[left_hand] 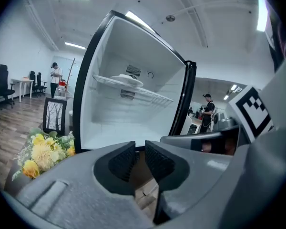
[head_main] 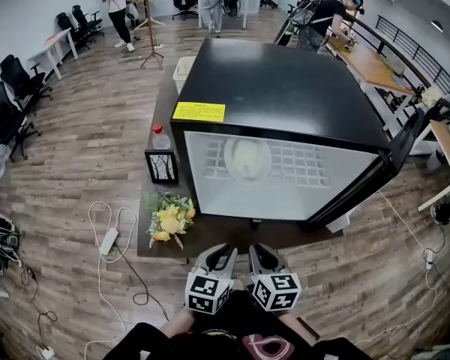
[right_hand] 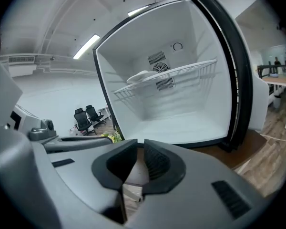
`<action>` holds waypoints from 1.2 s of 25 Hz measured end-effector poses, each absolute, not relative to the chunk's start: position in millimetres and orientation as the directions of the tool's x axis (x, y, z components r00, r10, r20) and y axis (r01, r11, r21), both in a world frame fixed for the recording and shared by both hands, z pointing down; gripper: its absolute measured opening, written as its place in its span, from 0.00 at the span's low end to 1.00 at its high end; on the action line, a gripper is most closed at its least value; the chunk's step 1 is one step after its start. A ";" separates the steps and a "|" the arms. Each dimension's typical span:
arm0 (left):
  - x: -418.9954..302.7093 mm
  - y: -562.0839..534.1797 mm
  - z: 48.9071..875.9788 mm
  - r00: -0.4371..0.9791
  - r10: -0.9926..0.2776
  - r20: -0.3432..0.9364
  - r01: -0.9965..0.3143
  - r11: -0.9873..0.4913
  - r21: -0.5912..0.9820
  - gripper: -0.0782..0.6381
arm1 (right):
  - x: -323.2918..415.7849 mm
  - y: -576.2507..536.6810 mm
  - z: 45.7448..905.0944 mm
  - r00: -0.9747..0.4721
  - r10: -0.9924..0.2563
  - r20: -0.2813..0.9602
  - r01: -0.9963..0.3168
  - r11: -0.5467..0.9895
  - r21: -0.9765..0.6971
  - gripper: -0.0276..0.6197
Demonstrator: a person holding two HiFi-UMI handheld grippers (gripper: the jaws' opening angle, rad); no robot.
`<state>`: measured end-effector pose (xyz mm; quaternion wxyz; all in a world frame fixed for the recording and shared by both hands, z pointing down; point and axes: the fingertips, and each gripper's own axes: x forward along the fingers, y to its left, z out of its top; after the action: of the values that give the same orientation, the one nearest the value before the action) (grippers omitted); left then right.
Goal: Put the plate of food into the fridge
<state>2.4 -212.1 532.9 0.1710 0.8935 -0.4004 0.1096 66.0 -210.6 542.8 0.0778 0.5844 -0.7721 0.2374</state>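
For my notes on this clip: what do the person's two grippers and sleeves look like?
The left gripper and right gripper match: each has a light grey moulded body that ends in two dark tongs with ribbed inner pads. Each carries a cube with black-and-white square markers on its faces. The person wears dark clothing.

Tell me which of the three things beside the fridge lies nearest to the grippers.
The yellow flower bouquet. The black picture frame and the red-capped bottle stand farther back along the fridge's side.
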 end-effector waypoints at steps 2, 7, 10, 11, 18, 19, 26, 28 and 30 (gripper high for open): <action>-1.9 -213.7 531.9 0.642 -0.695 0.322 -0.765 -0.609 0.210 0.18 | 66.7 -211.0 544.3 -0.297 -0.870 0.394 -0.942 0.199 -0.270 0.10; -3.8 -218.1 538.3 0.633 -0.696 0.338 -0.771 -0.606 0.196 0.16 | 63.8 -216.0 545.0 -0.285 -0.873 0.395 -0.949 0.200 -0.242 0.08; -2.0 -217.4 545.7 0.626 -0.696 0.353 -0.777 -0.594 0.209 0.15 | 62.4 -215.6 549.5 -0.273 -0.868 0.414 -0.956 0.194 -0.222 0.06; -0.4 -216.4 547.3 0.629 -0.691 0.356 -0.774 -0.597 0.210 0.14 | 61.7 -215.3 551.0 -0.270 -0.867 0.418 -0.956 0.191 -0.221 0.06; 4.1 -214.3 548.5 0.642 -0.679 0.355 -0.764 -0.608 0.218 0.12 | 59.9 -216.6 552.7 -0.255 -0.868 0.425 -0.963 0.187 -0.197 0.05; 4.0 -213.9 548.9 0.642 -0.679 0.355 -0.764 -0.607 0.219 0.12 | 60.4 -217.0 552.8 -0.252 -0.869 0.427 -0.964 0.184 -0.194 0.05; 5.0 -210.6 549.8 0.643 -0.678 0.356 -0.763 -0.607 0.223 0.12 | 63.6 -213.0 558.7 -0.226 -0.862 0.454 -0.972 0.166 -0.168 0.05; 4.6 -209.2 550.5 0.641 -0.678 0.360 -0.765 -0.603 0.228 0.12 | 64.1 -210.7 560.0 -0.221 -0.861 0.458 -0.973 0.160 -0.169 0.05; 4.6 -207.9 551.2 0.641 -0.677 0.361 -0.765 -0.601 0.232 0.12 | 64.7 -208.7 560.7 -0.220 -0.861 0.459 -0.972 0.156 -0.174 0.05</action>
<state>4.6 -207.9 551.2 0.1854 0.8867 -0.4066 0.1186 64.7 -208.7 560.7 0.1267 0.6114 -0.7496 0.2197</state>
